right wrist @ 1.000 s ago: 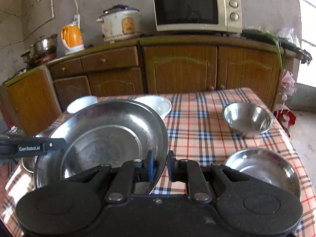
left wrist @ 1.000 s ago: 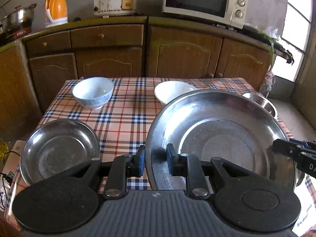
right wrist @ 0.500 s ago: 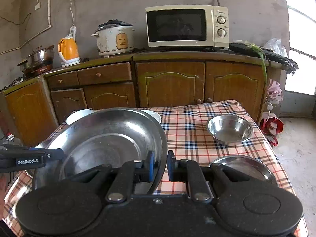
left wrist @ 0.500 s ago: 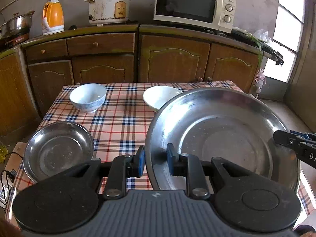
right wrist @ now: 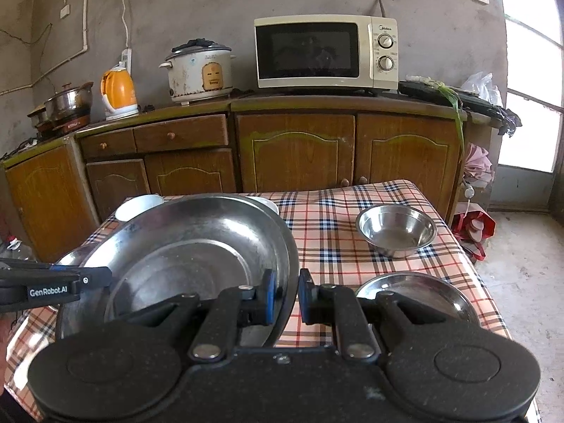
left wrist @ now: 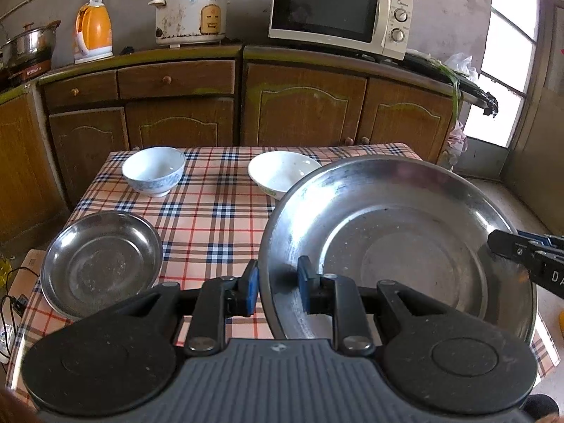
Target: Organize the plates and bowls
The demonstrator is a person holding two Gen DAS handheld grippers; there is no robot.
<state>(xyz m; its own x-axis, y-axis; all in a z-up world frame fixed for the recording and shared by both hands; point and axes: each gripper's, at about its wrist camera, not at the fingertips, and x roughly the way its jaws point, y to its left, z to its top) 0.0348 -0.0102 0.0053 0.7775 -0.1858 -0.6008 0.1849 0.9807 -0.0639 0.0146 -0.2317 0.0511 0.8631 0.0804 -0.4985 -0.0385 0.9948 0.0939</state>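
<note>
Carrying: the big steel pan (left wrist: 398,246) is held up over the checked surface (left wrist: 211,218) by both tongs at once, so the step in hand looks like moving it to a stacking spot.
Left tongs (left wrist: 276,287): nearly pressed together, pinching the pan's near left rim, one blue pad outside, one inside.
Right tongs (right wrist: 286,298): pressed together on the pan's opposite rim.
Left of the left tongs: a steel plate (left wrist: 100,264) lying flat, well apart.
Ahead of the left tongs: two white bowls (left wrist: 154,170), the second (left wrist: 282,172) partly behind the pan.
Right of the right tongs: a small steel plate (right wrist: 423,294) just beside, a steel bowl (right wrist: 396,230) farther ahead.
Next move: probably a level, matched lowering by both hands, then release.
</note>
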